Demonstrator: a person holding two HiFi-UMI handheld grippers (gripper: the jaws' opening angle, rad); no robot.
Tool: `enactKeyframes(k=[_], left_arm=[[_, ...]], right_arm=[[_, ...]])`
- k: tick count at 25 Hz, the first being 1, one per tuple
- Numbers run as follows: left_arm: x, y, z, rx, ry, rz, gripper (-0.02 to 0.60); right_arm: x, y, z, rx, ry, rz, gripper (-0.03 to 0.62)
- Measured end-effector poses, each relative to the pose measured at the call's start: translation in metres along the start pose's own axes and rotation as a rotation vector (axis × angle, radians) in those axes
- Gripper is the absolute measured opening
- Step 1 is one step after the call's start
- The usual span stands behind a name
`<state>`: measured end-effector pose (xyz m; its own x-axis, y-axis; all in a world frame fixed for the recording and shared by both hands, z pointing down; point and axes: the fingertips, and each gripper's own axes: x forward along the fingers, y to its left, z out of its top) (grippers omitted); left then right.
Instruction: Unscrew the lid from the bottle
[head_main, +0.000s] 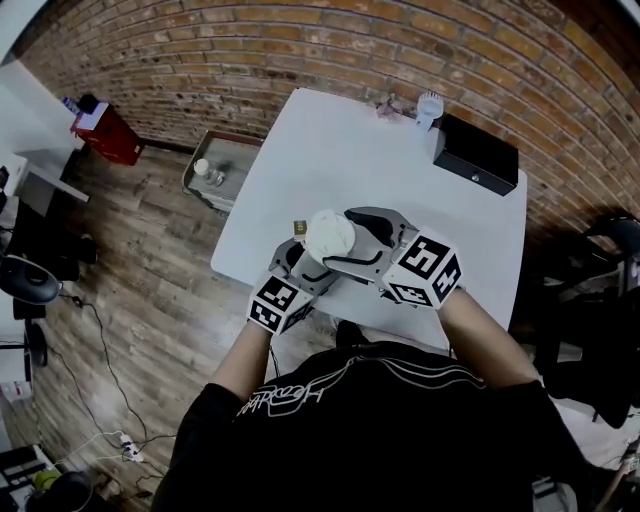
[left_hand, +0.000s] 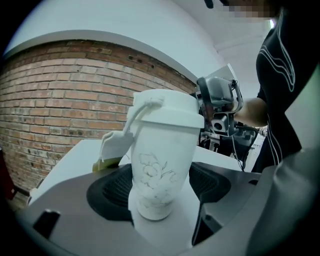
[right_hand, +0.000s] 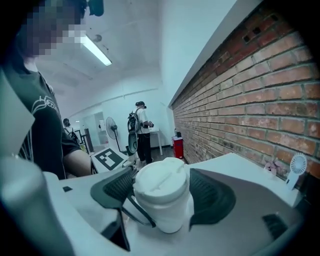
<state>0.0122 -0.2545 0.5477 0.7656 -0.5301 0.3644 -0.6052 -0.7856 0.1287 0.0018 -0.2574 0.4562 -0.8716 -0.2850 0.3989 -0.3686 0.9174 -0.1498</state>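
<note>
A brick wall curves behind the white table in front of you, and a black box sits at the table's far right corner. Your left gripper comes in from the near left. Its pads press on both sides of the body of the white bottle and hold it upright. Your right gripper reaches across from the right at the level of the bottle's top. Its jaws stand spread wide, one on each side of the lid and close to it, but the pads do not pinch it. The bottle is at the near left part of the table, just in front of your chest. No view shows whether its base rests on the tabletop. A faint flower drawing marks its side, and the lid is still seated on it, with a white strap rising at one edge. A small white fan stands by the far edge, beside the black box.
</note>
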Motion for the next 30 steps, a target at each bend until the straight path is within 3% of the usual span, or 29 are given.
enactKeyframes(k=[10, 18, 22, 30], left_arm=[[0.003, 0.002, 0.002, -0.01, -0.006, -0.02, 0.363], [0.005, 0.003, 0.004, -0.009, 0.005, -0.042, 0.364], [0.005, 0.002, 0.003, -0.006, 0.009, -0.041, 0.364], [0.001, 0.0, -0.002, 0.005, 0.044, -0.046, 0.365]], right_arm=[[0.005, -0.006, -0.003, -0.034, 0.005, 0.007, 0.318], [0.002, -0.01, -0.003, -0.047, 0.003, 0.063, 0.316], [0.002, -0.008, -0.004, -0.097, 0.028, 0.142, 0.318], [0.005, 0.006, -0.007, -0.287, 0.119, 0.403, 0.322]])
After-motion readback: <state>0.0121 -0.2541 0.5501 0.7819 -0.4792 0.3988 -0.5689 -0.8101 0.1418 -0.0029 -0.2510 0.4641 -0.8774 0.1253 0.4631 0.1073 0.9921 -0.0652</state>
